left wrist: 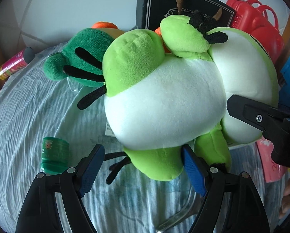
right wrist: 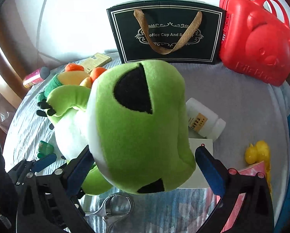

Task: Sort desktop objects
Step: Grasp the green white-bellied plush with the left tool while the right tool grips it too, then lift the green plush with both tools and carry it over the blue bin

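Left wrist view: your left gripper [left wrist: 143, 171] stands wide, a frog [left wrist: 164, 104] leg between its pads (contact unclear). Right wrist view: your right gripper [right wrist: 145, 167] spreads wide around the frog's head at 12 o'clock. Black bag [right wrist: 164, 33] behind, red case [right wrist: 257, 38] at 2 o'clock.

left tool [left wrist: 143, 171] open | astride frog plush [left wrist: 164, 106] foot
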Available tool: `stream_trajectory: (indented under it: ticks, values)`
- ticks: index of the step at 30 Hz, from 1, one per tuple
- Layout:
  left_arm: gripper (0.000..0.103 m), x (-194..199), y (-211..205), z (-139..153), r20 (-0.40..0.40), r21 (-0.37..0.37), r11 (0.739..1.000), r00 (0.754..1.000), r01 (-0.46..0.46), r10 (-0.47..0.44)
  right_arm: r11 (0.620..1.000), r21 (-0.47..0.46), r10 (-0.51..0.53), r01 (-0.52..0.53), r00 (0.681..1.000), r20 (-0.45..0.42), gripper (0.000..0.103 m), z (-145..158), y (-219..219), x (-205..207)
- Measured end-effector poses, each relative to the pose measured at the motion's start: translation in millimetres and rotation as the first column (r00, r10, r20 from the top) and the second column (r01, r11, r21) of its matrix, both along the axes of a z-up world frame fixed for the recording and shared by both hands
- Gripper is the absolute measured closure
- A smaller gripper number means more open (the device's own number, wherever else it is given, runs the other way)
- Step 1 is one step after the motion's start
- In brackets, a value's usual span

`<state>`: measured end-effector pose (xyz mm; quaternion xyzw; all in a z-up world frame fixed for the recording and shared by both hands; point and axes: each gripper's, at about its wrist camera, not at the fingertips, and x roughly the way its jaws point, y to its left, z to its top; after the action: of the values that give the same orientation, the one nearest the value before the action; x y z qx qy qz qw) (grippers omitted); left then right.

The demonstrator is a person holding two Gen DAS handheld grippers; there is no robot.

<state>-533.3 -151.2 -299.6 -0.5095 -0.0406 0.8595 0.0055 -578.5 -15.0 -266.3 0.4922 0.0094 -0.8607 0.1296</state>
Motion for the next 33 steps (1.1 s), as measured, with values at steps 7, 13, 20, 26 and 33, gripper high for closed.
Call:
stream_trajectory:
  ticks: [7,13,20,26,33]
  values:
    - [0.046,-8,5,-10,-0.011,0.032,0.999,1.000,0.027,-0.027,1.000,-0.019,-0.001,0.001,1.000,0.009,0.000,-12,1,-11]
    - [0.057,0,8,1,-0.071,-0.036,0.999,0.997,0.018,-0.021,1.000,-0.021,0.008,-0.009,1.000,-0.026,0.016,-12,-3,-10]
    - [0.059,27,8,39,-0.168,-0.093,0.996,0.986,0.008,-0.024,0.997,-0.073,0.022,-0.027,0.997,-0.072,0.022,14,2,10]
    - [0.059,61,5,93,-0.273,-0.112,0.994,0.962,-0.003,-0.028,0.992,-0.121,0.023,-0.043,0.986,-0.165,0.022,64,6,44]
    - [0.059,116,12,156,-0.357,-0.125,0.992,0.933,0.005,-0.050,0.987,-0.158,-0.009,-0.032,0.967,-0.253,0.022,129,12,101]
